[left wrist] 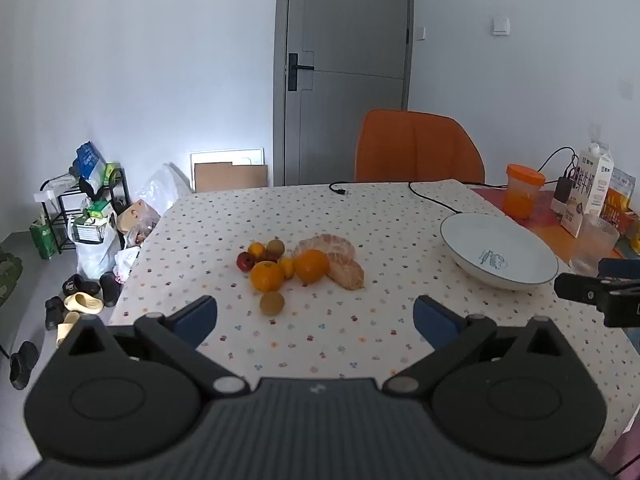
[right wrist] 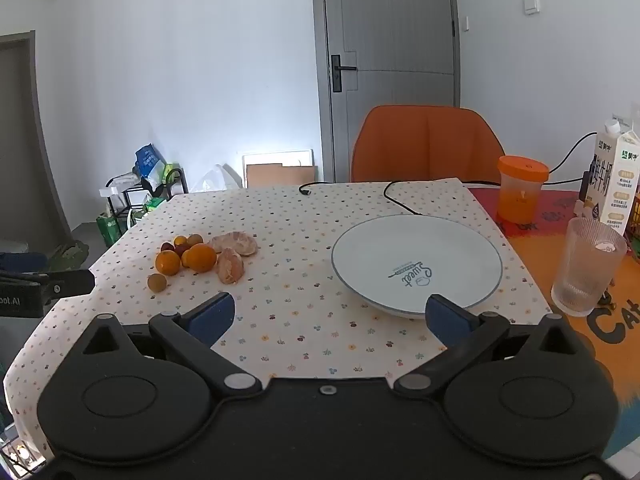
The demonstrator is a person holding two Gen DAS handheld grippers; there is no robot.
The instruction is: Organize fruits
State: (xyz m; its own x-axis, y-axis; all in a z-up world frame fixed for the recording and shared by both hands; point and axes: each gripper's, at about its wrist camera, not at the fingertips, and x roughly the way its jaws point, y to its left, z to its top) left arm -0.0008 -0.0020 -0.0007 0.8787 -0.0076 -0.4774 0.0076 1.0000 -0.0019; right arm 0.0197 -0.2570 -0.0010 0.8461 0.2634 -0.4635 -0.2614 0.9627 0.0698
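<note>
The fruits [left wrist: 296, 266] lie in one small heap near the middle of the dotted tablecloth [left wrist: 360, 220], well apart from the white plate [right wrist: 416, 268], which stands to the right of them and has nothing in it. My left gripper [left wrist: 315, 320] hangs above the near part of the cloth with its blue pads spread wide and nothing between them; my right gripper [right wrist: 330, 320] is the same, spread wide and holding nothing, with its right pad just before the near rim of the plate. I judge that the first step is to take one fruit and carry it to the plate. To do it well, I think I should start with the brown-green fruit [left wrist: 272, 303], because it lies alone at the near edge of the heap, so the pads can go on both sides without pushing the others. The oranges [left wrist: 267, 276] are round and have no real long axis. The peeled citrus pieces [left wrist: 347, 272] are different: the nearer one is long, and its axis runs slanted from the heap toward the near right. I would close across its short side, and softly, because it looks easy to squash.
</note>
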